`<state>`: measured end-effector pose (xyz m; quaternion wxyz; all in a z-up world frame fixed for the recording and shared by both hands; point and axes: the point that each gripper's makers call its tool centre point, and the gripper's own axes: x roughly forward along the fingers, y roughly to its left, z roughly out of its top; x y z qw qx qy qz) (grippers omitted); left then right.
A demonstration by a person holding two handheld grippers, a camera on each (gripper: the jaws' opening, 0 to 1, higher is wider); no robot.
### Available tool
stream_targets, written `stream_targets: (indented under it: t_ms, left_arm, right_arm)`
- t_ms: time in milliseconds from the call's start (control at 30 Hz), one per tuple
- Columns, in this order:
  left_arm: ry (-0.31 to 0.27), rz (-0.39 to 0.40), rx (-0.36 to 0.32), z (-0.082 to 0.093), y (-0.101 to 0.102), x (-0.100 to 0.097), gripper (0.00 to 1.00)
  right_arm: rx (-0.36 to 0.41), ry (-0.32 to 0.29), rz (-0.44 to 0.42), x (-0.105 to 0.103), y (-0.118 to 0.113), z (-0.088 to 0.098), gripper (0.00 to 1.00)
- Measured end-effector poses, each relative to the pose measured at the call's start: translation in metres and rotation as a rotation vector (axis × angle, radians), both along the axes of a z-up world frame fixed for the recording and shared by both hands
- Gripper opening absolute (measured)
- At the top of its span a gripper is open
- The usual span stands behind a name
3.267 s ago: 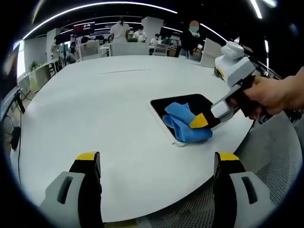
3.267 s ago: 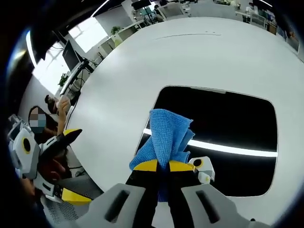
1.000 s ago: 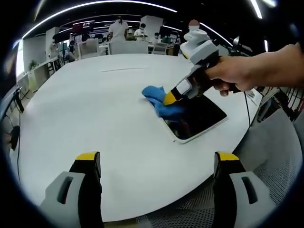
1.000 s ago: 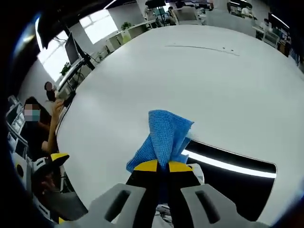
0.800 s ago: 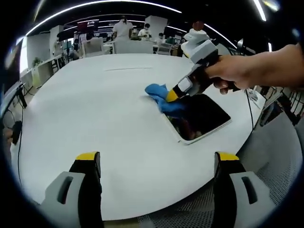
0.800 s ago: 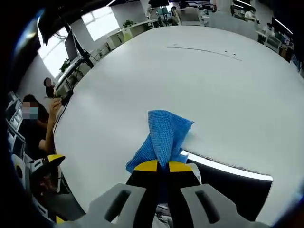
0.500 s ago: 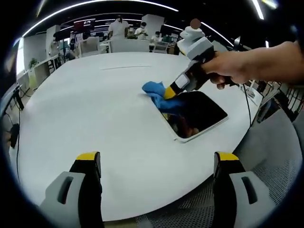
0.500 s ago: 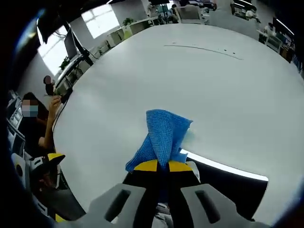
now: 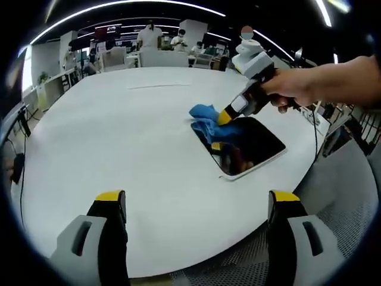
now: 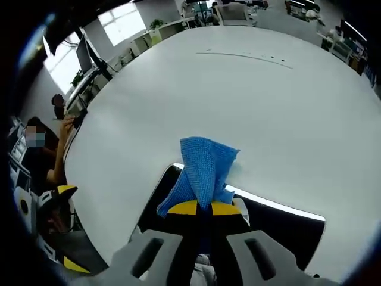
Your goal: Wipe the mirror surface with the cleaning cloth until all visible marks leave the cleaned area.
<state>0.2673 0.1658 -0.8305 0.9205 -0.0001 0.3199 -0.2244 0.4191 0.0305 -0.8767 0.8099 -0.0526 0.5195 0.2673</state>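
A dark rectangular mirror (image 9: 253, 145) with a white rim lies flat on the round white table (image 9: 119, 137), near its right edge. My right gripper (image 9: 224, 117) is shut on a blue cleaning cloth (image 9: 208, 123), pressing it on the mirror's far left corner. In the right gripper view the cloth (image 10: 202, 167) rises from the shut jaws of the right gripper (image 10: 200, 208) over the mirror (image 10: 274, 226) edge. My left gripper (image 9: 196, 199) hangs open over the table's near edge, well short of the mirror, holding nothing.
A person's hand (image 9: 321, 83) holds the right gripper. Desks, chairs and several people (image 9: 155, 42) stand beyond the table's far side. A seated person (image 10: 41, 155) and monitors (image 10: 89, 59) are at the left of the right gripper view.
The right gripper with the cloth has slid back a little onto the mirror's corner, so more of the mirror's left end now lies beneath it. The left gripper has stayed put.
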Motion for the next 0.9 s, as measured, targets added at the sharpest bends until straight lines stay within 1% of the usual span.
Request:
stream_targets:
  t_ms: [33,100,200,333,400,467,567,633,700,767,900]
  left_arm:
    - [-0.006,0.000,0.001,0.001,0.000,0.000,0.99]
    - [0.005,-0.004,0.001,0.000,-0.001,-0.001,0.99]
    - [0.003,-0.012,0.001,0.000,-0.002,-0.002,0.99]
    - [0.006,-0.019,0.008,0.000,-0.003,-0.002,0.98]
    - [0.000,-0.014,0.010,0.001,-0.002,-0.002,0.98]
    - [0.008,-0.012,0.007,-0.001,-0.001,-0.002,0.97]
    - [0.003,-0.013,0.011,0.000,-0.001,-0.001,0.97]
    - [0.009,-0.014,0.012,-0.001,-0.001,-0.002,0.97]
    - [0.006,-0.013,0.011,-0.001,-0.001,-0.002,0.97]
    - [0.010,-0.013,0.011,-0.001,-0.001,-0.003,0.97]
    - [0.010,-0.015,0.012,-0.002,-0.001,-0.002,0.96]
  right_arm:
    - [-0.002,-0.001,0.001,-0.002,-0.001,0.002,0.00]
    - [-0.012,0.003,0.001,-0.003,-0.004,0.002,0.00]
    - [-0.006,0.011,-0.010,-0.004,-0.008,0.003,0.00]
    - [-0.027,0.011,-0.004,-0.007,-0.014,0.005,0.00]
    - [-0.036,0.017,-0.013,-0.004,-0.020,0.002,0.00]
    - [-0.037,0.017,-0.012,-0.001,-0.024,0.000,0.00]
    - [-0.039,0.017,-0.015,-0.007,-0.024,0.004,0.00]
    - [-0.057,0.021,-0.037,-0.008,-0.028,0.006,0.00]
    - [-0.043,0.030,-0.051,-0.011,-0.034,0.008,0.00]
    - [-0.061,0.025,-0.053,-0.012,-0.041,0.009,0.00]
    - [-0.044,0.046,-0.075,-0.012,-0.040,0.009,0.00]
